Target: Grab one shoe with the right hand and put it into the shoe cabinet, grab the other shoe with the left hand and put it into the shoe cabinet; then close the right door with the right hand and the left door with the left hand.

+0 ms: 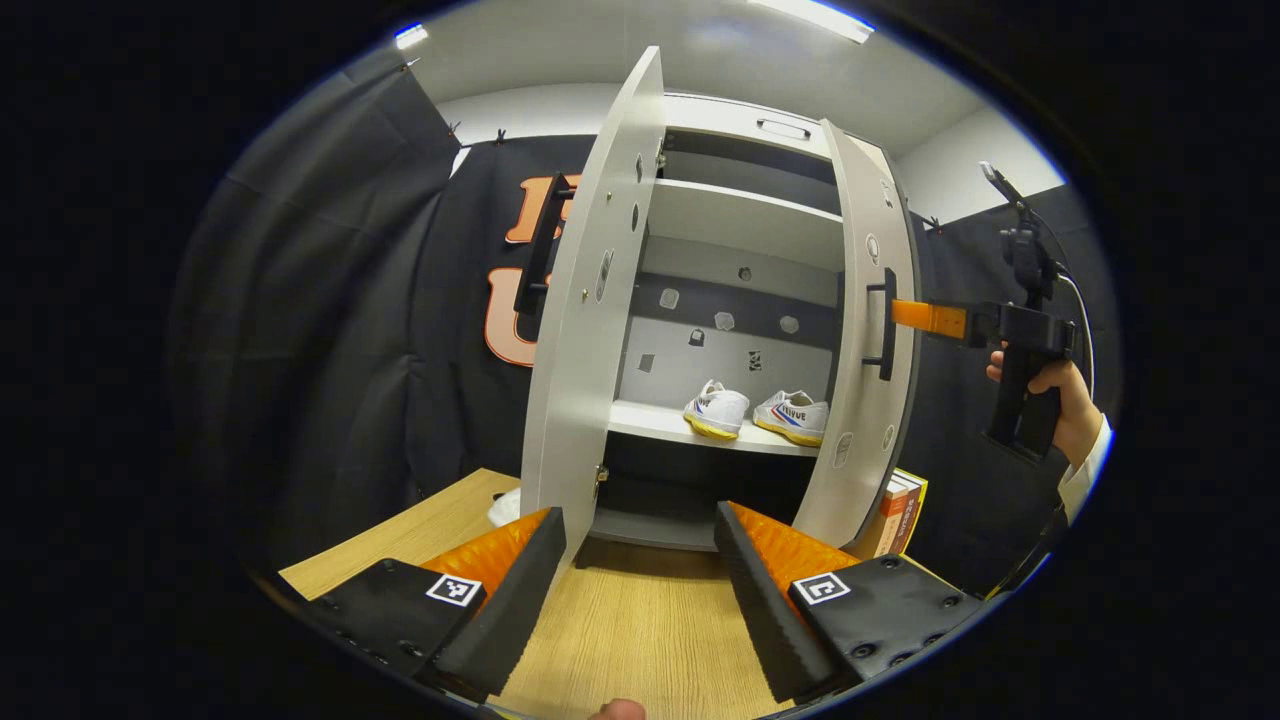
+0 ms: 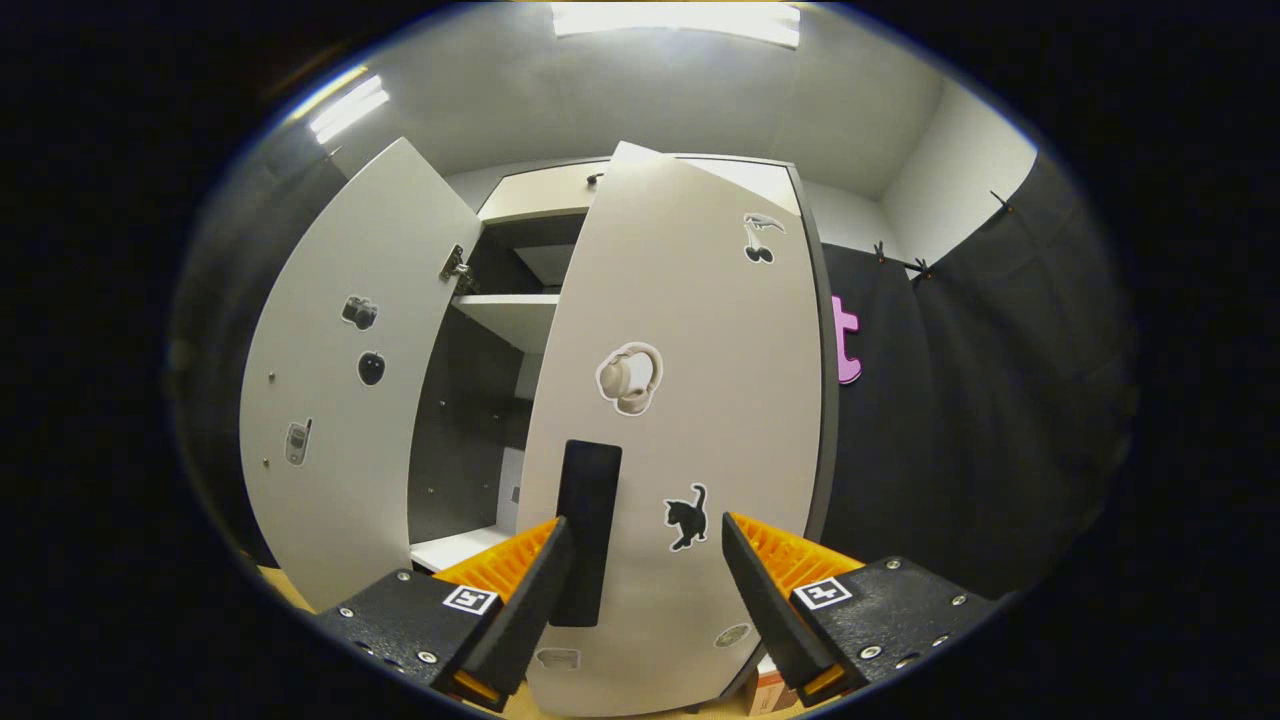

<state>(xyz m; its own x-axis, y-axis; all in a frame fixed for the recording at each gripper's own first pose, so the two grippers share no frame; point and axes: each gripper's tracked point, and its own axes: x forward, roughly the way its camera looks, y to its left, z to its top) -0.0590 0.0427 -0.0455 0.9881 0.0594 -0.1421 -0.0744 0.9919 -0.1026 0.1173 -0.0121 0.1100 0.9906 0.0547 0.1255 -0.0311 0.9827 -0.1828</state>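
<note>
Two white shoes (image 1: pixel 717 410) (image 1: pixel 793 416) stand side by side on the middle shelf (image 1: pixel 650 420) of the grey shoe cabinet. The left door (image 1: pixel 585 330) and the right door (image 1: pixel 868 400) both stand swung out. My left gripper (image 1: pixel 637 515) is open and empty, low above the wooden table in front of the cabinet. Farther right, a hand holds my right gripper (image 1: pixel 905 314) against the right door's outer face, by its black handle (image 1: pixel 885 325). In the right gripper view the right gripper (image 2: pixel 645 525) is open, with the handle (image 2: pixel 588 530) just inside its left finger and the right door (image 2: pixel 690 400) close ahead.
The cabinet stands on a wooden table (image 1: pixel 640 620). A few books (image 1: pixel 900 515) lean beside its right foot, and something white (image 1: pixel 505 508) lies behind the left door. The left door (image 2: pixel 340 400) juts out to the left. Upper shelves sit above the shoes.
</note>
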